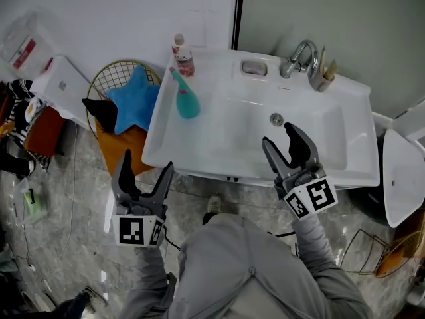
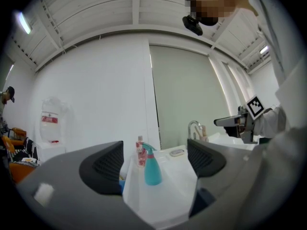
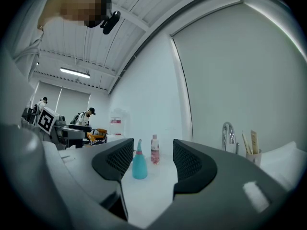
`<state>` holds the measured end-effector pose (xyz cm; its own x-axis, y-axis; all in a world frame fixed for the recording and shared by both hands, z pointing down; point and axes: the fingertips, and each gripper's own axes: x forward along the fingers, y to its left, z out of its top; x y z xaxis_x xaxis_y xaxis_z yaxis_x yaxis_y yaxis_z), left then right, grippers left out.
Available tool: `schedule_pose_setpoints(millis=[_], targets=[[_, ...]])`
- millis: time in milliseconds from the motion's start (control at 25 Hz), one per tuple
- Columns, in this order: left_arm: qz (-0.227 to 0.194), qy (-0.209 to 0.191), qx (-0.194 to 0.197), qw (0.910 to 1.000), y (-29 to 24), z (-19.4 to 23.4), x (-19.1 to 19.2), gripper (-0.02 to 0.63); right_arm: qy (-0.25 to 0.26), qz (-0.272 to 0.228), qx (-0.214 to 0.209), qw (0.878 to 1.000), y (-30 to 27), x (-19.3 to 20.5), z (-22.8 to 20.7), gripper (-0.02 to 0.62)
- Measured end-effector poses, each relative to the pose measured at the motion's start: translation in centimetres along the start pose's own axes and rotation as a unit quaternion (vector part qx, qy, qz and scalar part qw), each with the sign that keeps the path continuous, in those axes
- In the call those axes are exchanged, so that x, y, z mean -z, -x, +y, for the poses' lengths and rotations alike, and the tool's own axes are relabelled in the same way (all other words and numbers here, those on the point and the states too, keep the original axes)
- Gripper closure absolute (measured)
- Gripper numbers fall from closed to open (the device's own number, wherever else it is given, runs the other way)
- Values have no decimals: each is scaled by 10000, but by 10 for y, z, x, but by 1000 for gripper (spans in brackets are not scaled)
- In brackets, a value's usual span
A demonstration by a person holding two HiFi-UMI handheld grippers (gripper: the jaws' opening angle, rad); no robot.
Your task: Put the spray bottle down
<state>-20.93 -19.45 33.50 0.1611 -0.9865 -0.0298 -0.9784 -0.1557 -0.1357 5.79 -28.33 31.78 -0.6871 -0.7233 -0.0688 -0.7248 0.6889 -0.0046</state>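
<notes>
A teal spray bottle point(image 1: 186, 98) stands upright on the left ledge of the white sink point(image 1: 199, 148), free of both grippers; it also shows as the teal spray bottle point(image 2: 151, 165) and teal spray bottle point(image 3: 139, 166). My left gripper point(image 1: 146, 173) hangs open in front of the sink's left corner, well short of the bottle. My right gripper point(image 1: 287, 143) is open over the sink's front rim, with nothing between its jaws.
A pink-labelled bottle point(image 1: 182, 54) stands behind the spray bottle. A faucet point(image 1: 299, 58), a cup of brushes point(image 1: 324, 77) and a soap dish point(image 1: 254, 67) line the sink's back. A wire basket with a blue star cushion point(image 1: 136, 98) sits left of the sink.
</notes>
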Motion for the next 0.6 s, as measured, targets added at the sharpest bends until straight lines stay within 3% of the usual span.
schedule_pose_setpoints(millis=[600], targets=[[34,-6,29,10000,-7,-2,5,143,40,30,-7,10000,-3,1,-5,339]])
